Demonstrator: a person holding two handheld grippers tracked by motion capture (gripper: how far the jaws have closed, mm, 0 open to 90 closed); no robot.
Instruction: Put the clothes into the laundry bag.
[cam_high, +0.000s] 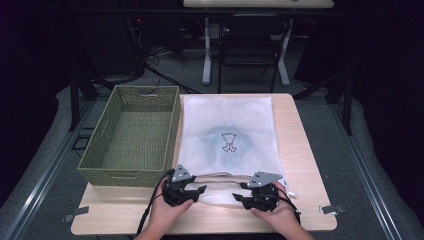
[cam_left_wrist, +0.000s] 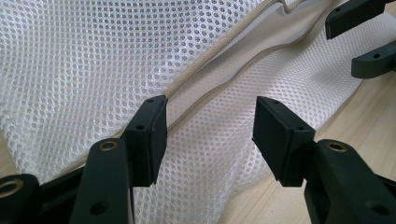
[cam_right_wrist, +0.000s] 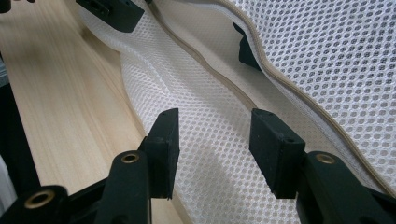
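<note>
The white mesh laundry bag (cam_high: 227, 135) with a beige zipper lies flat on the pale wooden tabletop (cam_high: 305, 150), just beside the green woven basket (cam_high: 131, 135), with a pale blue garment (cam_high: 227, 145) showing through it. I judge the bag light, limp and floppy: it will sag and fold rather than hold its shape, and the open weave offers decent friction. The firmest hold looks to be the stitched zipper edge (cam_left_wrist: 210, 60) at the gaping mouth along the bag's near end. My left claw (cam_high: 196, 190) stands about half open over the near-left corner, mesh and zipper edge between its pads, none pinched. My right claw (cam_high: 242, 192) stands wider apart, astride the lower mesh layer (cam_right_wrist: 210, 135) near the near-right corner, gripping nothing.
</note>
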